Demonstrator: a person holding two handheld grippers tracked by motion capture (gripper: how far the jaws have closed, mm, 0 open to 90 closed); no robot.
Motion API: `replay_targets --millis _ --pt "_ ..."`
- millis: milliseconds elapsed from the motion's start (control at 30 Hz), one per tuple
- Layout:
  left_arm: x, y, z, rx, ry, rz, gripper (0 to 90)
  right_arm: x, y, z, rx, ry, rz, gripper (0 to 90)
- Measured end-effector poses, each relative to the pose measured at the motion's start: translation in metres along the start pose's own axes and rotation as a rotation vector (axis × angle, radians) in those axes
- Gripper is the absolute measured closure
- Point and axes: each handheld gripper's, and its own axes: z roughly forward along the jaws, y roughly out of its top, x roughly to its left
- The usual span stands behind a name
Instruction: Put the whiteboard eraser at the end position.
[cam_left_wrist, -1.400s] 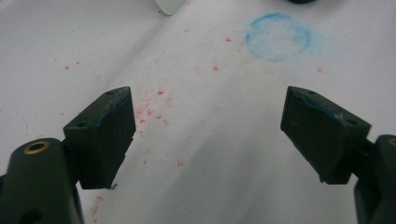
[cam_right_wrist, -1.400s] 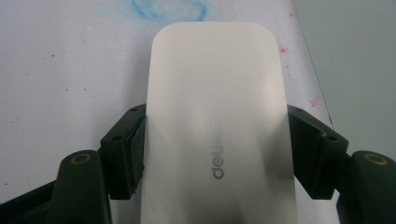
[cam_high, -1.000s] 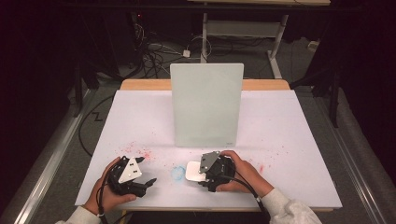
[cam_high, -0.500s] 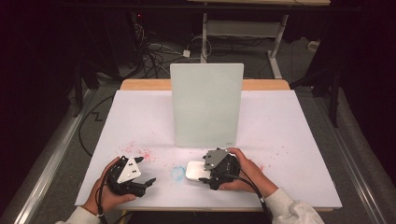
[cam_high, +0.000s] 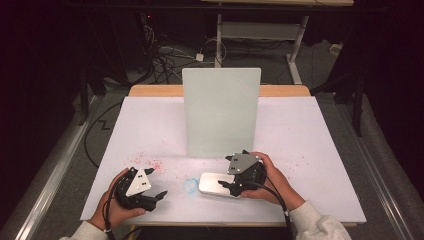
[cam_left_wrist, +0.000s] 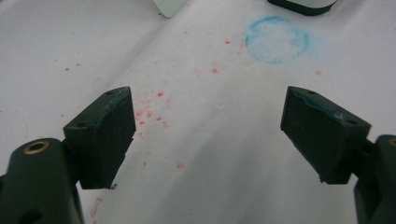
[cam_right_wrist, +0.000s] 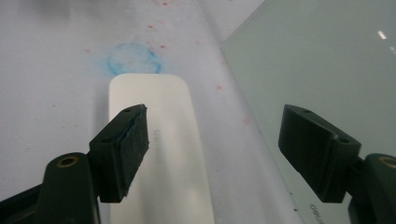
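Your left gripper (cam_high: 159, 194) rests low on the white table (cam_high: 310, 150), jaws spread wide over red specks. A blue ring (cam_high: 190, 185) lies between the grippers. Your right gripper (cam_high: 226, 186), jaws wide, hovers over the white flat device (cam_high: 212, 183), hiding its right end; its faint lettering is unreadable. The pale upright panel (cam_high: 221, 112) stands behind.

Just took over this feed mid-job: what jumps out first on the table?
A tall pale panel stands upright at the middle of the white table. In front of it lies a flat white device, just beside the right gripper, whose jaws are open. A blue ring stain marks the sheet between the hands.
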Motion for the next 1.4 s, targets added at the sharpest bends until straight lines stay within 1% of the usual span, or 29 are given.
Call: replay_targets --millis 67,200,267,367,433,500,567,767,833,967,1200,1400 --pt "0.000 0.000 0.000 -0.001 -0.001 0.000 17.5 -0.002 -0.001 -0.003 -0.012 -0.029 0.015 23.1" --pt "0.000 0.000 0.000 0.000 -0.002 -0.001 17.5 -0.006 -0.004 -0.008 -0.026 -0.087 0.027 22.5" --pt "0.000 0.000 0.000 0.000 -0.001 -0.001 17.5 -0.007 -0.005 -0.010 -0.028 -0.113 0.032 22.4" --pt "0.000 0.000 0.000 0.000 -0.001 -0.001 17.5 -0.010 -0.009 -0.013 -0.029 -0.159 0.054 22.2" --pt "0.000 0.000 0.000 0.000 -0.001 -0.001 17.5 -0.012 -0.011 -0.016 -0.027 -0.205 0.063 21.9" --pt "0.000 0.000 0.000 0.000 0.000 0.000 17.5 -0.014 -0.013 -0.019 -0.038 -0.211 0.081 21.9" --pt "0.000 0.000 0.000 0.000 0.000 0.000 17.5 -0.016 -0.015 -0.022 -0.040 -0.233 0.088 21.9" --pt "0.000 0.000 -0.001 -0.001 0.005 -0.001 17.5 -0.019 -0.020 -0.031 -0.054 -0.270 0.111 21.4" --pt "0.001 0.000 -0.002 -0.005 0.004 -0.004 17.5 -0.020 -0.022 -0.033 -0.054 -0.291 0.110 21.4" --pt "0.000 0.000 -0.002 -0.004 0.005 -0.002 17.5 -0.021 -0.027 -0.039 -0.065 -0.313 0.124 21.4" --pt "0.000 0.000 -0.003 -0.006 0.007 -0.002 17.5 -0.023 -0.037 -0.051 -0.091 -0.360 0.135 21.4" --pt "0.000 0.000 -0.003 -0.006 0.008 0.000 17.5 -0.024 -0.046 -0.060 -0.099 -0.400 0.149 21.4"
